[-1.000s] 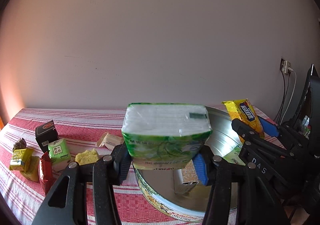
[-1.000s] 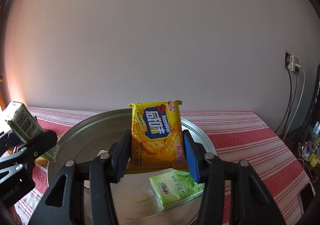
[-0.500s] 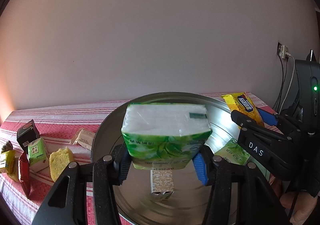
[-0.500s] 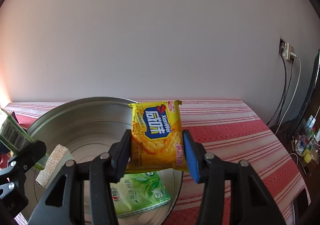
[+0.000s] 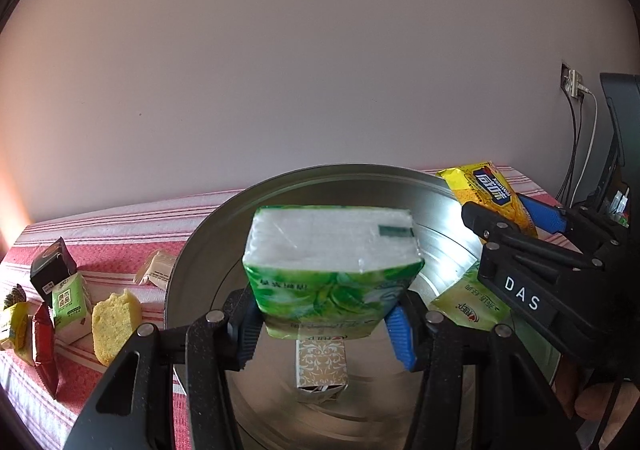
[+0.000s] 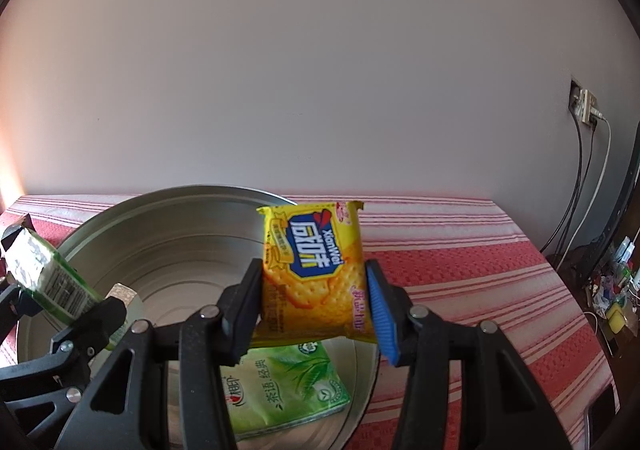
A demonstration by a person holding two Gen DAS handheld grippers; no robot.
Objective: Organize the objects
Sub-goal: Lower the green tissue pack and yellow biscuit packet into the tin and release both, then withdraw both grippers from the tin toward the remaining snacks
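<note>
My left gripper [image 5: 326,324] is shut on a green and white tissue pack [image 5: 332,270] and holds it above the round metal tray [image 5: 192,262]. My right gripper [image 6: 314,310] is shut on a yellow cracker packet [image 6: 314,270] over the tray's right rim [image 6: 368,366]. It also shows at the right of the left wrist view [image 5: 486,194]. In the tray lie a flat green tissue packet [image 6: 280,390] and a small beige patterned box [image 5: 321,368]. The left gripper with its pack shows at the left of the right wrist view [image 6: 44,282].
On the red striped tablecloth [image 5: 112,226] left of the tray lie a cake piece [image 5: 114,324], a beige wrapped snack [image 5: 156,274], a green-white carton [image 5: 70,306], a black box [image 5: 52,270] and red and yellow packets [image 5: 42,350]. Cables and a wall socket [image 6: 584,106] are at the right.
Both grippers have moved with their loads. The left one now hangs over the tray's middle. The right one has shifted toward the tray's right rim.
</note>
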